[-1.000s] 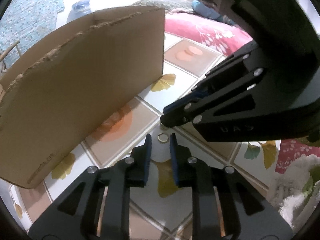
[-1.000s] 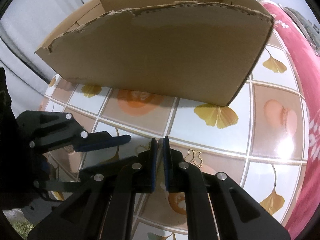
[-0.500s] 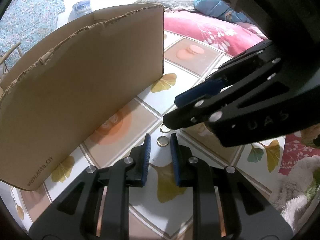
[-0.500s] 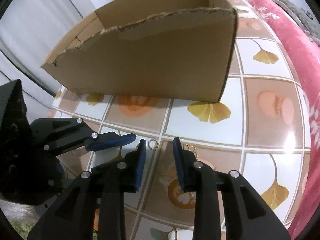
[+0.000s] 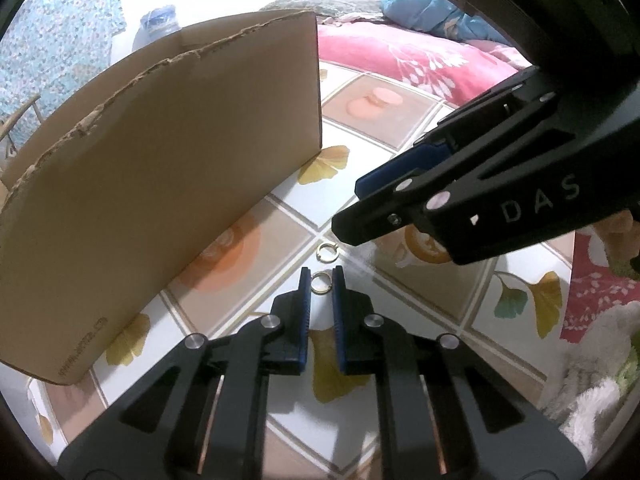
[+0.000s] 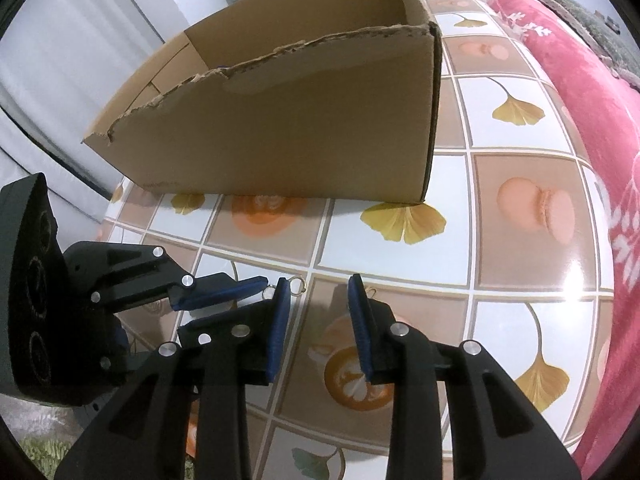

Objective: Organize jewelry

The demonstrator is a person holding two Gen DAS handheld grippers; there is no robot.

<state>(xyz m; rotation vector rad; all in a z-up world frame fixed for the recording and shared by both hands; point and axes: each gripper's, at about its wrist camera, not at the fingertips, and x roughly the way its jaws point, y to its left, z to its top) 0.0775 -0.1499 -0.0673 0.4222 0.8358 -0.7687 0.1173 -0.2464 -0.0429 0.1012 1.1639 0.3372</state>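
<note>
The cardboard box (image 5: 160,184) runs past the left edge of the left wrist view, and its near wall hides the inside there; small print low on that wall is too small to read. In the right wrist view the right gripper (image 6: 318,294) covers most of a small gold piece (image 6: 370,292) behind its right finger, so its form cannot be told, and partly covers a gold ring (image 6: 298,285).

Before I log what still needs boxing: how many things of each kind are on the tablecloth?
Small gold rings: 2
Gold butterfly-shaped piece, mostly hidden behind the right gripper: 1
Cardboard box: 1
Total: 4
</note>
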